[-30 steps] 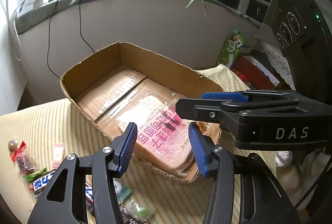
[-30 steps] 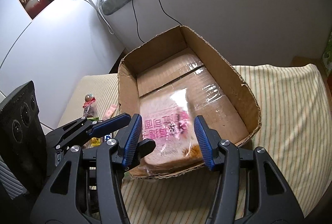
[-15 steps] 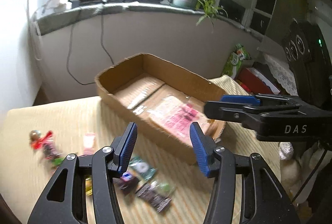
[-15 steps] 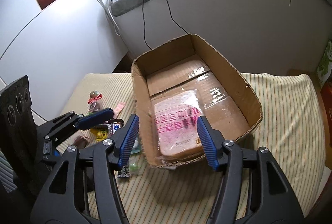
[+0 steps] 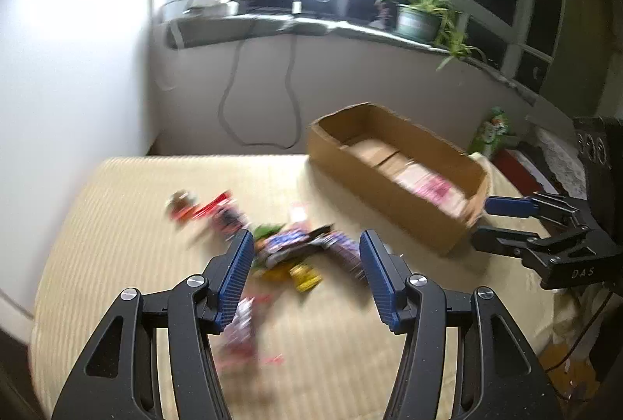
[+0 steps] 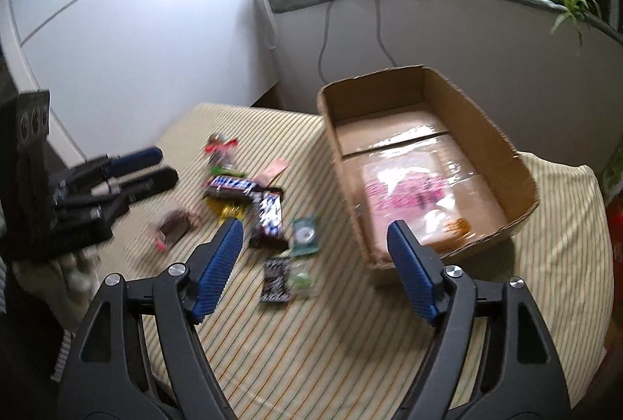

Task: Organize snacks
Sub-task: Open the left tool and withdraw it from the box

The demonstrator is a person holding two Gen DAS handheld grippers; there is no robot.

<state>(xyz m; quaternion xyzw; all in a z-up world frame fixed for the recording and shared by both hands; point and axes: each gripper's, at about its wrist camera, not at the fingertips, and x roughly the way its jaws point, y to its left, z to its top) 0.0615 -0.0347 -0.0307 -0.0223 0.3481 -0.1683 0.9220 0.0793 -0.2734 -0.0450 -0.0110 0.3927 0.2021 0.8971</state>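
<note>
Several wrapped snacks lie loose on the striped cloth, and they sit ahead of your left gripper and slightly below its fingertips, almost centred between the spread jaws. Your left gripper is released and holds nothing. Your right gripper is likewise released and empty; from it, the pile lies ahead and to the left of the jaws, while the cardboard box lies ahead and to the right.

Judging by that, your left gripper is the nearer one to the pile, and your right is the nearer one to the box.

One dark chocolate bar lies with its long axis running away from your right jaws, nearly in line with the fingers; a second bar crosses it, lying side to side. You would probably have to turn the wrist to close across the width of either.

Materials: the wrappers are thin, glossy film, flat and crinkly, likely slippery and easy to slide on the ribbed cloth. The box is open-topped corrugated card with ragged edges, and a clear bag of sliced bread with pink print already lies flat on its floor.

The left view is motion-blurred, so finer wrapper details there cannot be made out.
</note>
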